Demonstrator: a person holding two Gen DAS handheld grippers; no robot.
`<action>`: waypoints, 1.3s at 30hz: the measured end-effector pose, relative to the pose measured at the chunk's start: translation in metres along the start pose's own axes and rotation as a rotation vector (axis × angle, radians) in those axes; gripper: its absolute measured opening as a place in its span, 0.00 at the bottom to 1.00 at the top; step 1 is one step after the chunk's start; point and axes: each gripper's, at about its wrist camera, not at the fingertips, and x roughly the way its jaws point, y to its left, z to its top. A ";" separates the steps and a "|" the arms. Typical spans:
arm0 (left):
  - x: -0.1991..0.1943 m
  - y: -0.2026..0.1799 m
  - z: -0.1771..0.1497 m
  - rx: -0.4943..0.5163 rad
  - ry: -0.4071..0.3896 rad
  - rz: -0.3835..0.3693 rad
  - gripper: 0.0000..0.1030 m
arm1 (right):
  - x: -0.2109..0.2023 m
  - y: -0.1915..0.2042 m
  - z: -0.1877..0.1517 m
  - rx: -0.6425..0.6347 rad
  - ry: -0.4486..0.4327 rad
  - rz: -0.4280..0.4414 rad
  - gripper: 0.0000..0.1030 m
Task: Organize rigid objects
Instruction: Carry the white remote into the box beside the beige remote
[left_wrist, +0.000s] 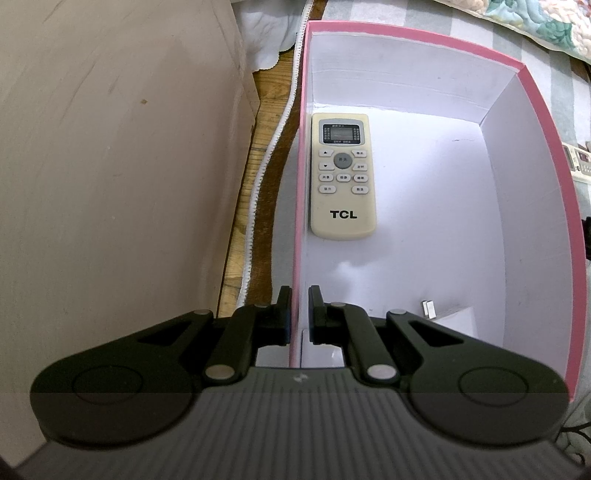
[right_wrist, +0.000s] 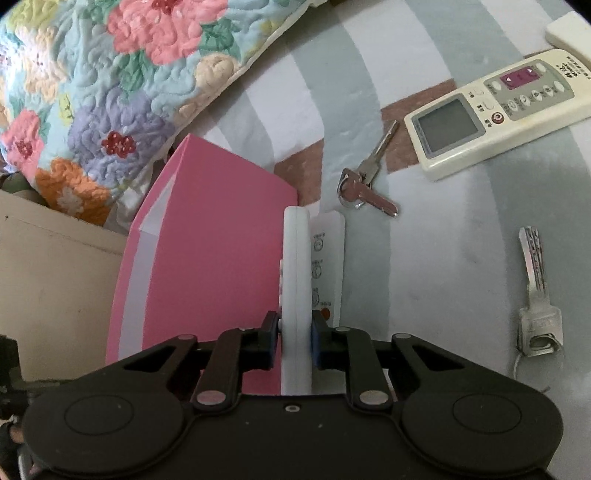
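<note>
A pink box (left_wrist: 554, 155) with a white inside stands open on the bed. A cream TCL remote (left_wrist: 342, 176) lies flat in it by the left wall. My left gripper (left_wrist: 299, 299) is shut on the box's left wall near its front corner. In the right wrist view my right gripper (right_wrist: 294, 325) is shut on a white remote (right_wrist: 295, 266) held on edge, right beside the box's pink outer wall (right_wrist: 214, 258). A second slim white remote (right_wrist: 327, 258) lies just right of it on the bed.
A large cream remote (right_wrist: 495, 110), a bunch of keys (right_wrist: 364, 181) and a single long key (right_wrist: 535, 288) lie on the striped sheet. A floral quilt (right_wrist: 110, 74) is at the back left. A beige panel (left_wrist: 110, 184) stands left of the box.
</note>
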 end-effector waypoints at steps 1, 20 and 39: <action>0.000 0.001 0.000 0.000 -0.001 -0.002 0.06 | -0.002 0.001 0.000 -0.001 -0.005 -0.009 0.20; -0.009 0.005 -0.003 0.000 -0.033 -0.006 0.03 | -0.073 0.128 0.008 -0.309 -0.050 0.109 0.20; -0.013 0.017 -0.008 -0.029 -0.053 -0.049 0.03 | 0.093 0.162 -0.029 -0.090 0.132 -0.246 0.20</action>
